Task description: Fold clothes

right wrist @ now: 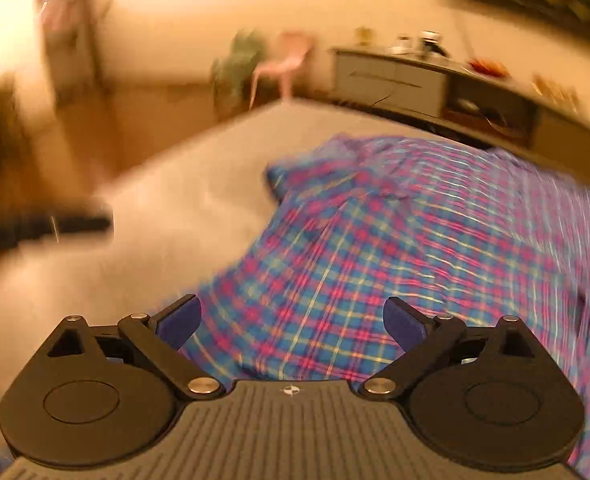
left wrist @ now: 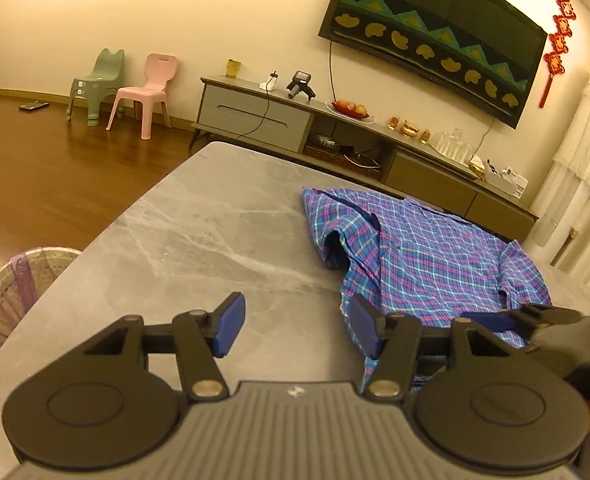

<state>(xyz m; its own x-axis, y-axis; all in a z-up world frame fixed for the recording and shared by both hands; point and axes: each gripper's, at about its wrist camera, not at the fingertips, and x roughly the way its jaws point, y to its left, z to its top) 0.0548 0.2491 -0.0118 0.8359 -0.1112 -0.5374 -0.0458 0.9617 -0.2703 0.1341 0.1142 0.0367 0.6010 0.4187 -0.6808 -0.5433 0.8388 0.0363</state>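
A blue and pink plaid shirt (left wrist: 423, 256) lies crumpled on the grey marble table (left wrist: 199, 232). My left gripper (left wrist: 295, 326) is open and empty, low over the table at the shirt's near left edge, with its right finger over the fabric. The right gripper shows in the left wrist view (left wrist: 535, 318) over the shirt's near right part. In the blurred right wrist view, my right gripper (right wrist: 293, 326) is open just above the shirt (right wrist: 395, 240), holding nothing. The left gripper shows there as a dark blur (right wrist: 47, 224) at the left.
A lined waste basket (left wrist: 15, 296) stands on the wood floor left of the table. A long TV cabinet (left wrist: 335, 136) with a wall TV (left wrist: 435, 36) is behind the table. Two small plastic chairs (left wrist: 135, 92) stand at the far wall.
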